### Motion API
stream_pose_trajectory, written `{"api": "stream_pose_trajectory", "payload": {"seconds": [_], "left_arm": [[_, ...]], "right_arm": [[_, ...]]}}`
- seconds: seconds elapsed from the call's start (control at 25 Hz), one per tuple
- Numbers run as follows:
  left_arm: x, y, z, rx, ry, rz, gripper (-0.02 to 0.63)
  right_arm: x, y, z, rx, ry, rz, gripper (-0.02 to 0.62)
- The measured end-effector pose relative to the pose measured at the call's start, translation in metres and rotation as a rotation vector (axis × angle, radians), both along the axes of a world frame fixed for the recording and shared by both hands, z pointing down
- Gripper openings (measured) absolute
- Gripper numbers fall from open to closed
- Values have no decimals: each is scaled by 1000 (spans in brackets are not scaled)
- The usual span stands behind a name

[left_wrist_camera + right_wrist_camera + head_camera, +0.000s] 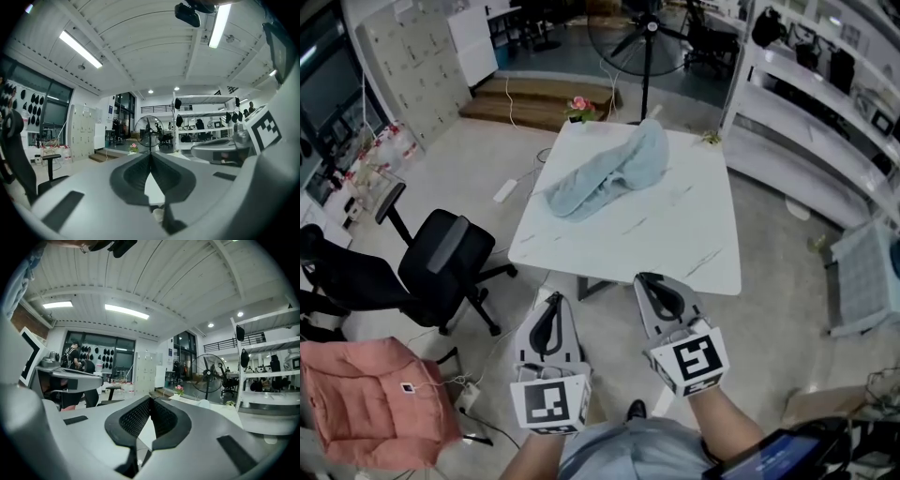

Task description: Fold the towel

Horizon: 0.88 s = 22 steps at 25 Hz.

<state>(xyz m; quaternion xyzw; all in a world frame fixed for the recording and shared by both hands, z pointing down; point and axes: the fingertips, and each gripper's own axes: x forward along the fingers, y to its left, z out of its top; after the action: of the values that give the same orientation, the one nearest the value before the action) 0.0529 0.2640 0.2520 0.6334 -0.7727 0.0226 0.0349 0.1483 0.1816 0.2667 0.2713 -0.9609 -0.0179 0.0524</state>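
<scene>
One towel (614, 173), pale blue-grey, lies bunched in a loose heap on the far half of the white worktop (675, 239). It sits well ahead of both sets of jaws and roughly spans the line between them.

Expect it to be light, soft and limp. It looks to have no stiffness, so whatever you lift will sag and drape. It's not fragile. Cloth should grip fine on the pads, but the worktop looks smooth, so the heap may slide if you drag it rather than lift it.

- **Where to hold:** go for a hem or corner, one per gripper, not the thick middle of the heap. No corner can be picked out in the bunching.
- **Nearest lobe:** the wide end lies ahead of your left gripper (551, 304).
- **Far end:** the narrow peaked end lies further off, ahead of your right gripper (654, 283).
- **First step, probably:** pull it flat before making any fold.

Both jaws are pressed together with nothing between them, as both gripper views show. You'll need to spread them before any pinch. Both grippers point level and are short of the worktop's near edge, apart from the towel.

A small flower pot (579, 108) stands at the far left corner, just beyond the towel, so watch it when spreading. A standing fan (647, 37) is behind that. An office chair (441, 262) is on the floor to the left of your left jaws.
</scene>
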Motion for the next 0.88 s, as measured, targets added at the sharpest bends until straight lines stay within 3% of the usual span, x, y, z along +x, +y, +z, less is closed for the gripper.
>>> {"api": "stream_pose_trajectory", "payload": {"seconds": [0.28,0.52,0.68,0.88], "left_arm": [[-80,-77,29,-42,11,124,9],[-142,-139,21,-28,-9,215,9],[-172,-166,-3,10,-35,262,9],[-182,-191,-16,44,-71,329,9]], "right_arm": [[-83,-69,20,-14,35,48,15],[-146,-126,10,3,53,120,15],[-172,-150,-14,21,29,174,15],[-175,-170,-31,58,14,246,15]]}}
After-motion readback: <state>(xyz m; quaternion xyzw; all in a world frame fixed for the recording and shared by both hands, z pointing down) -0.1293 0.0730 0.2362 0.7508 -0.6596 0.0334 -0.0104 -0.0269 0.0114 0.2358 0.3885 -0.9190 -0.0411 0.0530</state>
